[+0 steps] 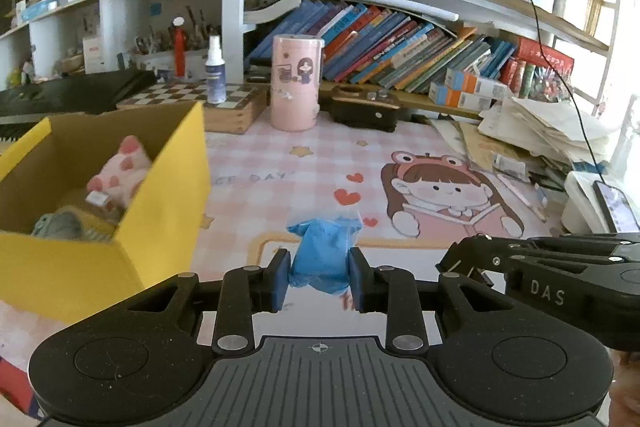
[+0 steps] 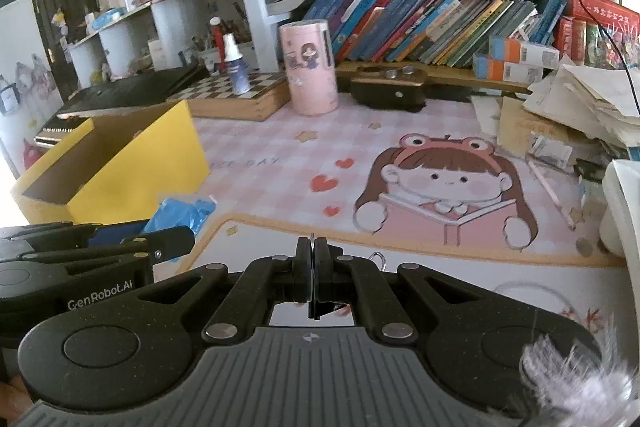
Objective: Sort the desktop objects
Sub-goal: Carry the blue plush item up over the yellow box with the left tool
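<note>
Below me the tabletop [image 1: 280, 163] wears a pink checked mat with a cartoon girl. A yellow box [image 1: 160, 227] stands on its left; a pink canister [image 1: 295, 83], chessboard [image 1: 224, 99] and black case [image 1: 364, 107] line the back. Loose papers [image 1: 540, 127] pile up on the right.

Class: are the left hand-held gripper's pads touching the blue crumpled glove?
Touching: the left wrist view shows both pads of the left hand-held gripper pressed against the blue glove.

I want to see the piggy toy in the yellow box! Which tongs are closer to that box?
Left. The left tongs, pinching a blue crumpled thing, sit right beside the yellow box. The right tongs are farther away, on the left tongs' other side.
</note>
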A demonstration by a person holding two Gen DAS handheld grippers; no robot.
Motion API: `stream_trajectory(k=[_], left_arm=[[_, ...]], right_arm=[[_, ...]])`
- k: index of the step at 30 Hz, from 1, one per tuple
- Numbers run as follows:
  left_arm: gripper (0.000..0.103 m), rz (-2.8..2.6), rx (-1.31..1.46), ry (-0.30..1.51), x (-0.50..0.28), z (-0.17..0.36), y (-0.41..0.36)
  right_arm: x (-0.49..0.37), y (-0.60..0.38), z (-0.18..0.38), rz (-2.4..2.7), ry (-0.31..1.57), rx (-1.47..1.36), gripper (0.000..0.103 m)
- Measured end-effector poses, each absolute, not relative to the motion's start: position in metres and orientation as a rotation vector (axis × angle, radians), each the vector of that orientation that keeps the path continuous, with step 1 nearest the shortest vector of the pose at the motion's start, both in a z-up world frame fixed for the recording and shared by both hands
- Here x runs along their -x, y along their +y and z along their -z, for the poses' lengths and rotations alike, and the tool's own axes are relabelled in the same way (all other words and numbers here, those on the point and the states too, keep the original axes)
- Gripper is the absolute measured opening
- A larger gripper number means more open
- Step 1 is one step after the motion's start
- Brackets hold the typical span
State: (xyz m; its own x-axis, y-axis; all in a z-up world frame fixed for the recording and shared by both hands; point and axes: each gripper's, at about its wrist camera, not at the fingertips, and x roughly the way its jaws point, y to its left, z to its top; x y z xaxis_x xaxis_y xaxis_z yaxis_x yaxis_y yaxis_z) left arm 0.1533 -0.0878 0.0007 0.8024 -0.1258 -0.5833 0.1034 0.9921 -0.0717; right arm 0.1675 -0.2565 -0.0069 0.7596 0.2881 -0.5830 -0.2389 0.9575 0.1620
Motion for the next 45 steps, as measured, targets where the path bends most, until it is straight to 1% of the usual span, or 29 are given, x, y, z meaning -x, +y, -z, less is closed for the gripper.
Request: stream_trajectory(k=[25, 35, 45], left_arm=[[0.029, 0.038, 0.053, 0.629, -0.024, -0.002, 0.043], [0.029, -0.006, 0.081, 0.621, 0.0, -0.004, 0.076], [0.028, -0.046, 0.107, 0.608, 0.01, -0.003, 0.103]], right_arm=[[-0.048, -0.114, 0.006, -0.385, 0.678, -0.073, 0.002], [-0.027, -0.078, 0.003, -0.435, 0.68, -0.043, 0.002], [-0.025, -0.051, 0.0, -0.482, 0.68, -0.007, 0.002]])
